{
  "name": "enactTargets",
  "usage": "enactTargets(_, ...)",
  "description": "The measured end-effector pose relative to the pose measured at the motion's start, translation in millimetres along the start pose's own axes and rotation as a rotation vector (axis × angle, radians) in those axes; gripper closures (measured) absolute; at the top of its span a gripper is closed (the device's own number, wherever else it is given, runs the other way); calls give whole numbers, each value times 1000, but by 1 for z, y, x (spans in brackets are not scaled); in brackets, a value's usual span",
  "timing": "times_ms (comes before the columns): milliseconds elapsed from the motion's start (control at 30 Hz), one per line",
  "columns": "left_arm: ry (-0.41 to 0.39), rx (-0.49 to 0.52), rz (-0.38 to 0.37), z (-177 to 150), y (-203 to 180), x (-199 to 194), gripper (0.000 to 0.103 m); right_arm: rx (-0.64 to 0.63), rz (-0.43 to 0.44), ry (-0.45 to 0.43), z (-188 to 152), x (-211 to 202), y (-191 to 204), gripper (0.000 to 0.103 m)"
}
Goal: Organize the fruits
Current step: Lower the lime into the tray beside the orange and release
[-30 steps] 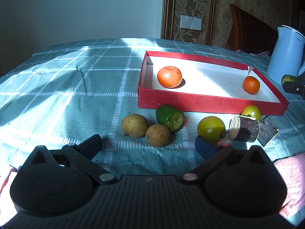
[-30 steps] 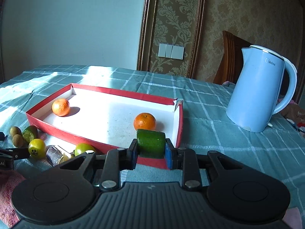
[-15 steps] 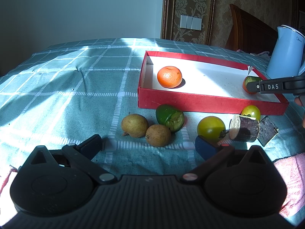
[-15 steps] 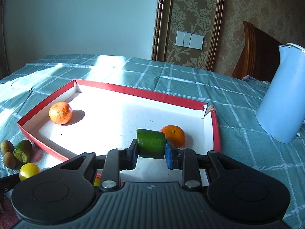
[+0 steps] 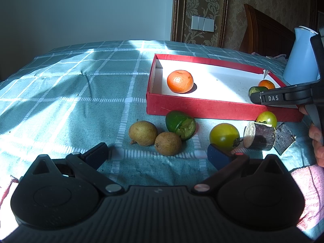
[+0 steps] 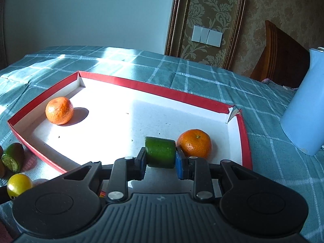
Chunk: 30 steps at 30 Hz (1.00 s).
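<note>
From the left wrist view, the left gripper (image 5: 157, 154) is hovering low over the bench's near edge with its jaws standing wide and nothing between them. Just ahead, on the checked cloth (image 5: 81, 93), two brown fruits (image 5: 143, 133), a cut green fruit (image 5: 180, 124), two yellow-green tomatoes (image 5: 224, 134) and two dark cut chunks (image 5: 260, 138) are lying in a row before the red tray (image 5: 202, 107). The right gripper (image 5: 255, 94) is reaching in from the right edge over the tray's near right corner, a hand (image 5: 318, 141) showing behind it.

From the right wrist view, the right gripper (image 6: 160, 160) is pointing downward with its jaws clamping a green fruit piece (image 6: 160, 154) by its two flat cut ends, above the tray's white floor and just beside a small orange (image 6: 194, 143). A larger orange (image 6: 59, 110) is sitting near the tray's far left corner. The piece is probably light, firm-skinned and soft inside, so a flat-end hold seems sound; its round side would likely roll once released.
</note>
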State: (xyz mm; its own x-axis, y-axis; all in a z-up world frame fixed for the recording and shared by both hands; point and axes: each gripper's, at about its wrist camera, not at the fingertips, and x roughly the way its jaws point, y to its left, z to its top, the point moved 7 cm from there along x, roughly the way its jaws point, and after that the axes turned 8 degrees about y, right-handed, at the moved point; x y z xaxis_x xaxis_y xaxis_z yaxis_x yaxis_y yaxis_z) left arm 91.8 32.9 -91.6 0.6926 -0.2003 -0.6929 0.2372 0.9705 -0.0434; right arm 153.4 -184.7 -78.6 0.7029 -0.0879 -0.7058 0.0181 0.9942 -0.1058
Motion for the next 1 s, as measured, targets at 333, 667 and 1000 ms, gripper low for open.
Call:
enactTargets(333, 0, 1, 1, 0, 0, 0, 0, -27, -18, -6, -2, -12, 1, 74)
enactTargets(667, 0, 1, 1, 0, 0, 0, 0, -40, -64, -130, -19, -71, -8, 33)
enactTargets(1000, 1, 3, 3, 0, 0, 0, 0, 74, -52, -57, -70, -75, -38, 33)
